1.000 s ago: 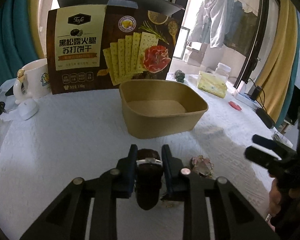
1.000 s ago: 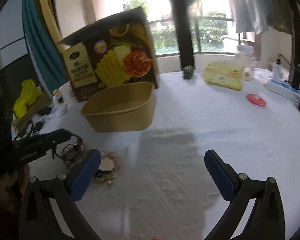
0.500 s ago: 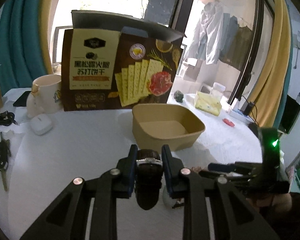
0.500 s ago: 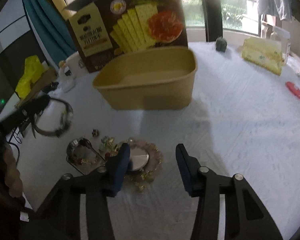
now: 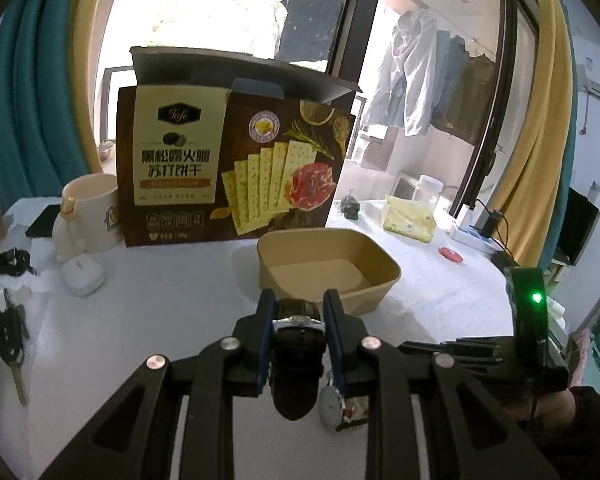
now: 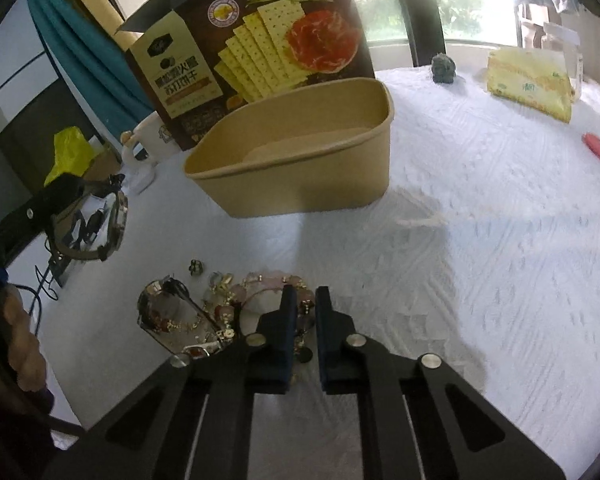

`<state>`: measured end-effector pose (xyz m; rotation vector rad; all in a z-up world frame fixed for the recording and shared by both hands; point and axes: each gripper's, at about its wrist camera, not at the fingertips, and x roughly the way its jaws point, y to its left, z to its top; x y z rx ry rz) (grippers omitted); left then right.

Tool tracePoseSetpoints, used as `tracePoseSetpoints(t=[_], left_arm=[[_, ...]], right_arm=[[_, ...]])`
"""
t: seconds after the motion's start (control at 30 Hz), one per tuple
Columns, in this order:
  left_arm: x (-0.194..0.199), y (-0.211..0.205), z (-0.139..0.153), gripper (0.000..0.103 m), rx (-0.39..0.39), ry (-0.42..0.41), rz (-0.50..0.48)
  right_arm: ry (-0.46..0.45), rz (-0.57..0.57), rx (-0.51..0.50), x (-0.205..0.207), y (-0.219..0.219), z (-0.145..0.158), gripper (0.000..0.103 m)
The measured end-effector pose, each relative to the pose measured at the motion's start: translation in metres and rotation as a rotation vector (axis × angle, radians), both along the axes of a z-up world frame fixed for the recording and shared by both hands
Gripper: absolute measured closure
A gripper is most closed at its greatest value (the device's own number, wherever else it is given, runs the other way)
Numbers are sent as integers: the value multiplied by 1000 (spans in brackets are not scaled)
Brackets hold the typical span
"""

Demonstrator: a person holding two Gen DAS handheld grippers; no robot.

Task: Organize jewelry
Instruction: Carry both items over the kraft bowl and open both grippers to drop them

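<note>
Watch [image 5: 298,344] clamped in left gripper [image 5: 299,308]

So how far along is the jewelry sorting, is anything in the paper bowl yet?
Nothing done yet: the paper bowl is empty. In hand: the left gripper holds a dark-strapped watch near the bowl, and the right gripper has just closed on the pink bead bracelet in the pile. Left: the other small pieces on the cloth.
</note>
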<state>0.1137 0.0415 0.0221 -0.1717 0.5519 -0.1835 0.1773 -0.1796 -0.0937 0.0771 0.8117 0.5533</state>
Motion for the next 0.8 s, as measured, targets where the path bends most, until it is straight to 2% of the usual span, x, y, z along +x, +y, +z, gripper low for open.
tracePoseSetpoints(t=[0.2,0.47,0.7,0.8], left_arm=[[9,-2,12,79,15,-12,1],[31,-12,26,79,32,-35,-17],[56,-19,33,79,46,-42,-18],[68,-18,32,79,40,-38,-9]], right_arm=[[-105,13,-3,-6,0,29,95],[-248,36,8,-7,-5,87,95],[-338,27,33,10,-9,123,95],[-356,21,29,24,-6,129,95]])
